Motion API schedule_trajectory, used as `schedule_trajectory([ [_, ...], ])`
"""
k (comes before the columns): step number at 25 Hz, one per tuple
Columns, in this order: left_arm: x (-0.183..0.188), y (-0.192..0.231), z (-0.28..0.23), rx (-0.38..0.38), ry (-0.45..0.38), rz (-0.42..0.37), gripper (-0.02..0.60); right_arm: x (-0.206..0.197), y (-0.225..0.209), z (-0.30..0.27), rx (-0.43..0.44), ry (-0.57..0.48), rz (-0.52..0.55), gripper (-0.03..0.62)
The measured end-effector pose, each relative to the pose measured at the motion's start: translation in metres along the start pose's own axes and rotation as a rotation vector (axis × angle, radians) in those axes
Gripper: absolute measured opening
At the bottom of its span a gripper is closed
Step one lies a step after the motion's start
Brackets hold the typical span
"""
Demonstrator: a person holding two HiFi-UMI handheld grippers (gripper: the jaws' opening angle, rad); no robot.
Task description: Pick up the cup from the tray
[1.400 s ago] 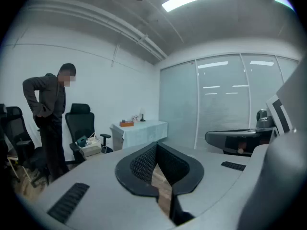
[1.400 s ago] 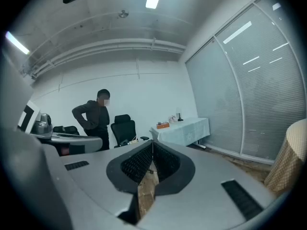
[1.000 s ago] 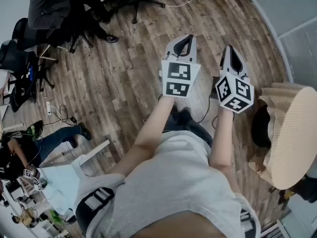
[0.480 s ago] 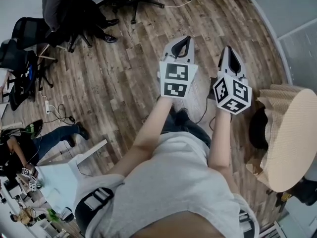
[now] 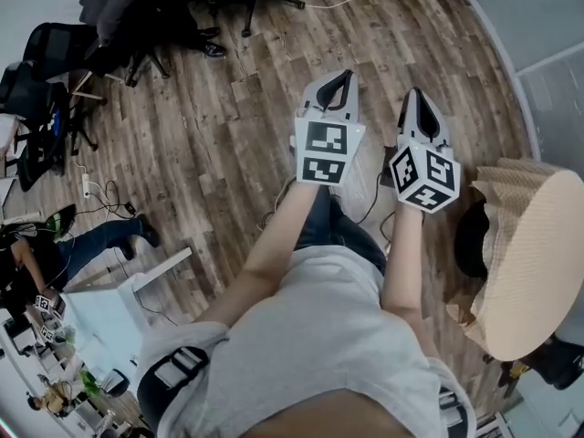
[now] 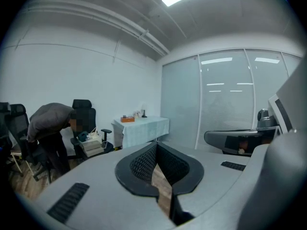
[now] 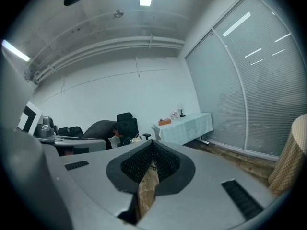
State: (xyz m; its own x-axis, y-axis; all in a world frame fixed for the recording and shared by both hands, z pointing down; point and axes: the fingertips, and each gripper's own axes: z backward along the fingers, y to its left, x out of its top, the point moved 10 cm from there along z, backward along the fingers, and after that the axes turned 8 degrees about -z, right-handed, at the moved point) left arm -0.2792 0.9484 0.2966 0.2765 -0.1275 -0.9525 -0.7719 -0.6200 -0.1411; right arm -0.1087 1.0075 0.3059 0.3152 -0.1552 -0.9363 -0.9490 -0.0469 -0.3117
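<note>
Above a plank floor [image 5: 228,126] in an open office, a person [image 5: 319,345] in a grey T-shirt is holding two grippers out side by side, both pointing away from the body. Far to the left of the left gripper [image 5: 347,75], a figure in a dark jacket [image 5: 137,3] is bending over among black office chairs [image 5: 50,48], and cables [image 5: 100,194] are trailing across the boards. The left gripper is carrying its marker cube [image 5: 327,151] just behind the jaws. In the left gripper view those jaws are meeting at the tips and gripping nothing, with only floor showing through the gap behind them. Beyond the tips a table [image 6: 141,128] under a pale cloth is standing against the white wall. Just to the right, the right gripper [image 5: 416,93] is likewise pressing its jaws fully together on nothing, its own marker cube [image 5: 424,176] facing the camera. Near the right gripper's right side a tan woven round object [image 5: 534,254] is standing on the floor. In the right gripper view a slatted glass wall [image 7: 259,80] is running along that same side. Neither the cup nor the tray is showing in any view.
</note>
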Motion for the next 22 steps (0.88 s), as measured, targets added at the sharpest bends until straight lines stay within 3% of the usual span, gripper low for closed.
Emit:
schedule_trajectory([
  [11,0.003,0.025,-0.064,-0.005,0.008,0.009,0.006,0.007,-0.018,-0.065,-0.01,0.022,-0.001,0.008],
  [22,0.038,0.104,-0.173,-0.012,-0.013,-0.002,0.006,0.046,-0.016,-0.197,-0.008,-0.005,-0.006,0.008],
])
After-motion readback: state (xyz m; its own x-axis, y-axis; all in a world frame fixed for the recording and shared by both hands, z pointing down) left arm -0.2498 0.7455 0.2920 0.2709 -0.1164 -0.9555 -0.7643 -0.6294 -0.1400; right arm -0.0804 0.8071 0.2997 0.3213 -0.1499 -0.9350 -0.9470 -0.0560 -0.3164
